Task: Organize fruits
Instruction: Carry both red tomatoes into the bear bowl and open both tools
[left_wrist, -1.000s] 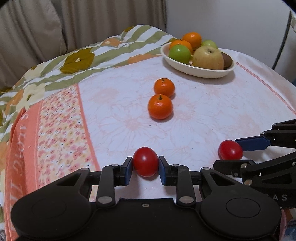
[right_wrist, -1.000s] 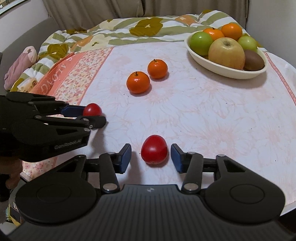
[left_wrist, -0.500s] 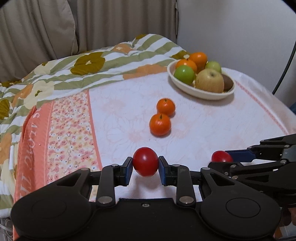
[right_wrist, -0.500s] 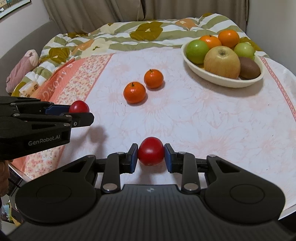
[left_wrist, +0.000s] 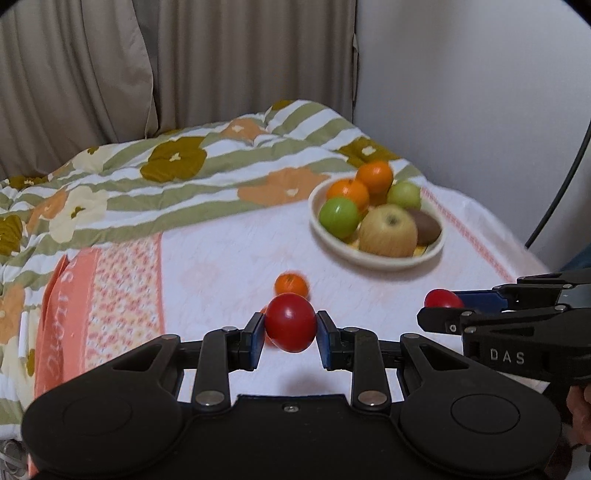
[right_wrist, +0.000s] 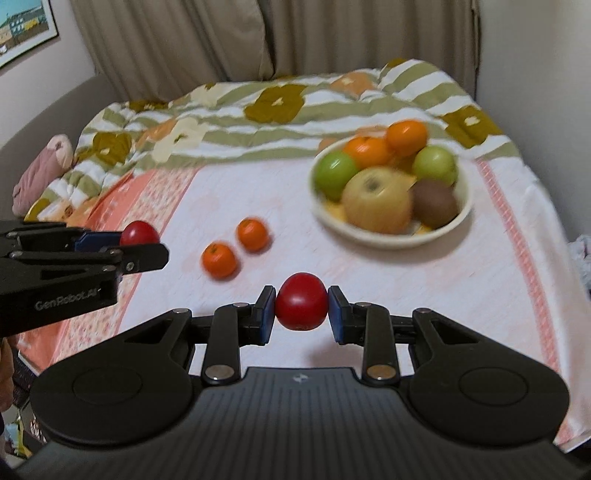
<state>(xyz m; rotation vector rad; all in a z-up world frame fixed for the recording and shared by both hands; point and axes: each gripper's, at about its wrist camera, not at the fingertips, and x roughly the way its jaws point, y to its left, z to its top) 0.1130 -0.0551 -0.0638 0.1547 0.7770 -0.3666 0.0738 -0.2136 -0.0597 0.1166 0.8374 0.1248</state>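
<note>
My left gripper (left_wrist: 290, 334) is shut on a red tomato (left_wrist: 290, 322), held above the cloth. In the right wrist view the same left gripper (right_wrist: 146, 243) comes in from the left with its tomato (right_wrist: 139, 233). My right gripper (right_wrist: 301, 314) is shut on a second red tomato (right_wrist: 301, 306), also lifted; in the left wrist view the right gripper (left_wrist: 441, 308) comes in at the right with its tomato (left_wrist: 442, 298). Two small oranges (right_wrist: 219, 259) (right_wrist: 252, 234) lie on the cloth between the grippers and a cream bowl (right_wrist: 391, 239) of fruit.
The bowl (left_wrist: 373, 259) holds green apples, a yellow apple, oranges and a kiwi. A white and pink floral tablecloth (right_wrist: 424, 288) covers the table. A striped flowered quilt (left_wrist: 177, 177) lies behind it, with curtains and a white wall beyond. A black cable (left_wrist: 561, 192) hangs at the right.
The right gripper has closed on its tomato. Both grippers have risen off the cloth with their tomatoes, and the bowl and oranges now sit lower in both views.
</note>
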